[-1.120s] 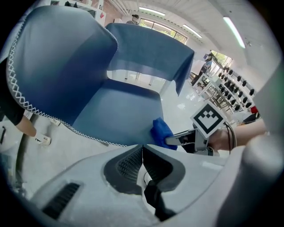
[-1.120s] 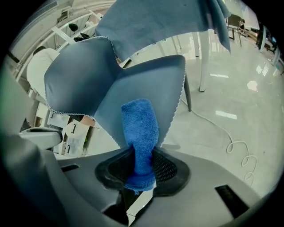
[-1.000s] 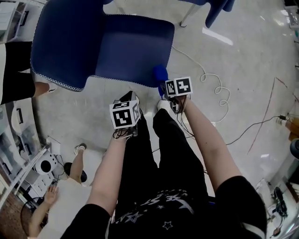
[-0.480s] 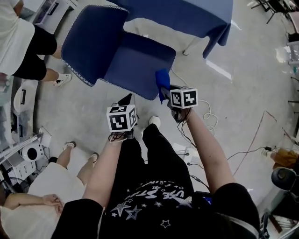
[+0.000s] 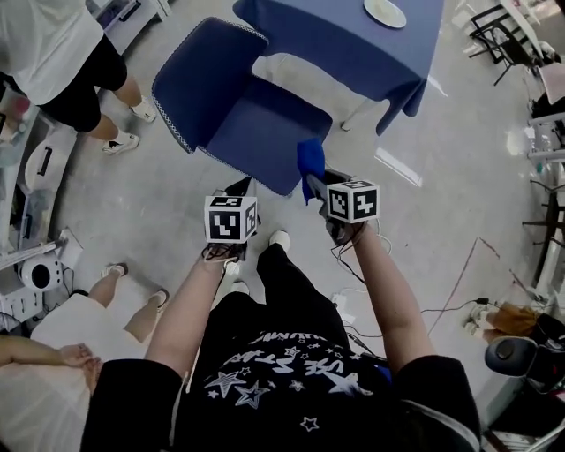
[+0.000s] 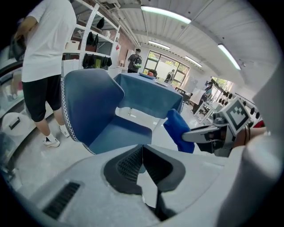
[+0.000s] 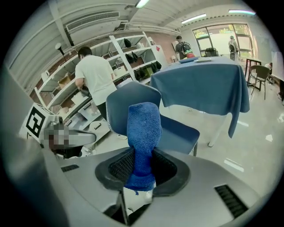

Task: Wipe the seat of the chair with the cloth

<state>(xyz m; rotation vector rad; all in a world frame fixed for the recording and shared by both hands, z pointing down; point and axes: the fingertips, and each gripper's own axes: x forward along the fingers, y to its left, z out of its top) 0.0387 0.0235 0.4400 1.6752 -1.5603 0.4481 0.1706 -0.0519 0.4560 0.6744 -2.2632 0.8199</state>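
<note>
The blue chair (image 5: 265,141) stands just ahead of me, its backrest (image 5: 207,84) to the left and its seat (image 6: 120,133) bare. My right gripper (image 5: 316,183) is shut on a blue cloth (image 5: 310,163), which sticks up over the seat's near right corner. In the right gripper view the cloth (image 7: 143,133) rises upright out of the gripper (image 7: 142,166), in front of the chair (image 7: 133,104). My left gripper (image 5: 240,189) hovers before the seat's front edge. Its jaws meet in the left gripper view with nothing in the gripper (image 6: 142,153). The cloth (image 6: 179,131) shows there at right.
A table draped in blue (image 5: 353,44) with a white plate (image 5: 385,12) stands behind the chair. A person in a white shirt (image 5: 53,53) stands at the left by shelves; another person (image 5: 62,353) is at lower left. Cables (image 5: 459,291) lie on the floor to the right.
The head view has lifted and now takes in the table behind the chair. Both grippers stay at the seat's front edge; the right one, with the cloth, has shifted slightly right.
</note>
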